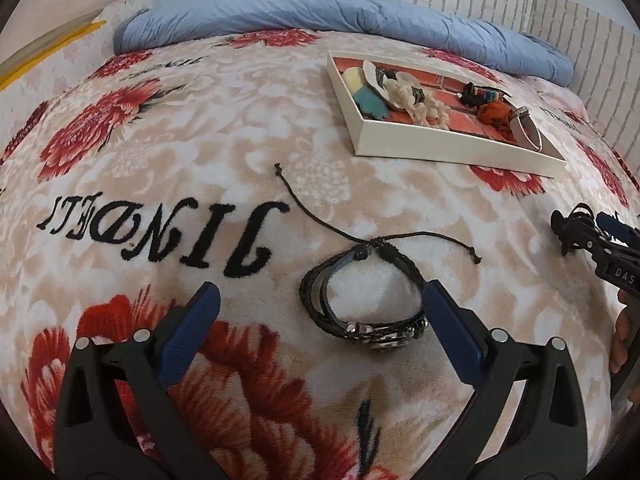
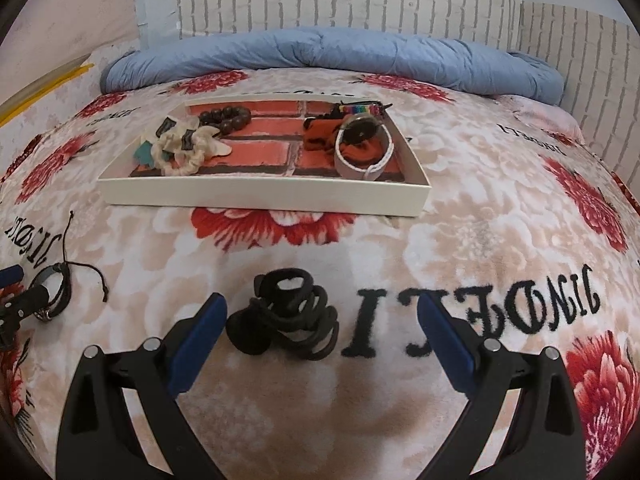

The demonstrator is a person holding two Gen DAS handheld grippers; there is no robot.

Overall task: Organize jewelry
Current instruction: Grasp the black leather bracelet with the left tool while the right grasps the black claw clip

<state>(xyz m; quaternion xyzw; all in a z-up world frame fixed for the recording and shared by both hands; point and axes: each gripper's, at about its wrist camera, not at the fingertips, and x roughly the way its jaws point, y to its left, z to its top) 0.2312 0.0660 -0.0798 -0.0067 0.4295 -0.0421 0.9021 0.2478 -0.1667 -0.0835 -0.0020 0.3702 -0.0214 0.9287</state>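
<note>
Bracelet [image 1: 362,294] lies between spread left tongs [image 1: 320,300].

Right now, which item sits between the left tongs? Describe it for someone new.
On the floral blanket, in front of the white tray, lies a black braided leather bracelet. Unlike the tangled black hair ties nearby, it has metal charms and long loose cords.

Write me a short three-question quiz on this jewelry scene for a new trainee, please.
1. True or false: the black braided bracelet already lies in the white tray.
2. Which lies between the right claw fingers? A) a bundle of black hair ties B) brown beads C) a cream scrunchie
3. Fill in: the left claw is ___ (open/shut).

Key: 1 false, it lies on the floral blanket; 2 A; 3 open.
</note>
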